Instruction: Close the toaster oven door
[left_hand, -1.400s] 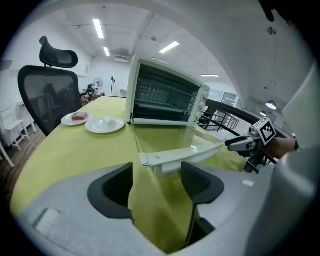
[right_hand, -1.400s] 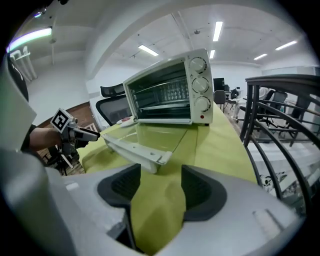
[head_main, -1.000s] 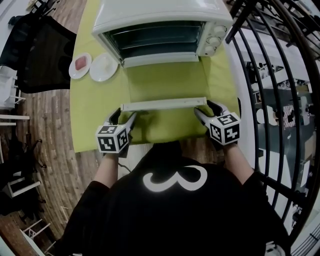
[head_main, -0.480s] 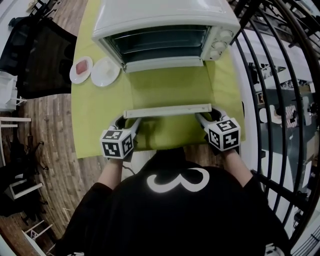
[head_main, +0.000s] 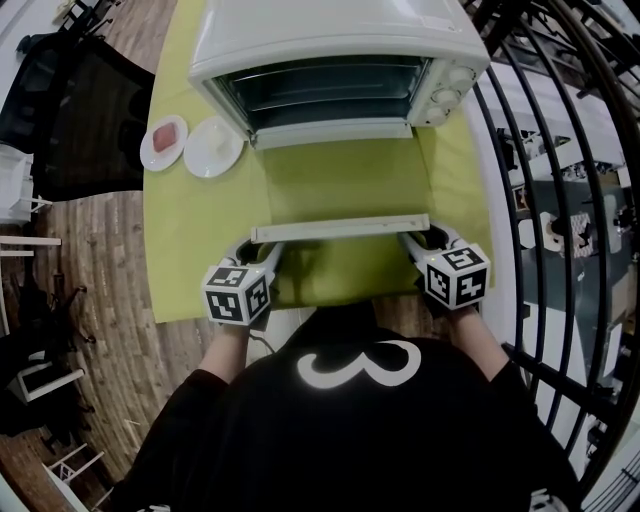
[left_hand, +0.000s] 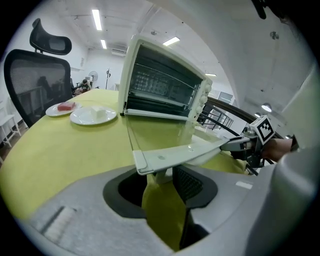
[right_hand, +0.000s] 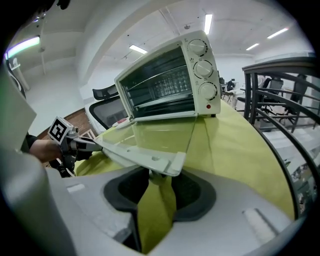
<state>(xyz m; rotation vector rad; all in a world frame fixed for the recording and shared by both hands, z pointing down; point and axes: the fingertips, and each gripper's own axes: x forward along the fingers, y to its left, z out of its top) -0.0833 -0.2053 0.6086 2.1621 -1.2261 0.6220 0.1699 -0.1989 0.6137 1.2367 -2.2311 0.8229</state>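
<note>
The toaster oven door (head_main: 340, 195) hangs open, dropped forward to lie about level above the green-covered bench (head_main: 195, 235). Its glass pane shows the cloth through it, and its white front rail (head_main: 340, 228) is nearest the person. It is hinged to the white toaster oven (head_main: 330, 30) at the far side of the bench, whose cavity and wire rack are open to view.

The left tool (head_main: 257, 248) sits at the rail's left end and the right tool (head_main: 425, 238) at its right end, each angled inward and forward.

In the left gripper view the left tool (left_hand: 160, 187) has its jaws a narrow way apart. Green cloth shows in the gap, and the rail's corner (left_hand: 150, 161) lies across their tips. The right gripper view shows the same for the right tool (right_hand: 159, 192): a narrow gap, with the rail's other corner (right_hand: 172, 162) over it. I cannot tell whether either pair touches the rail.

Both hands are held low at the bench's near edge behind the marker cubes. The bare forearms run straight back to the body in a black shirt (head_main: 350, 430).

Left of the oven stand two small plates just beside each other. One (head_main: 163, 142) holds something pink, the other (head_main: 214, 145) something white. A black mesh chair (head_main: 80, 110) stands left of the bench and a black metal railing (head_main: 560, 200) to its right.
</note>
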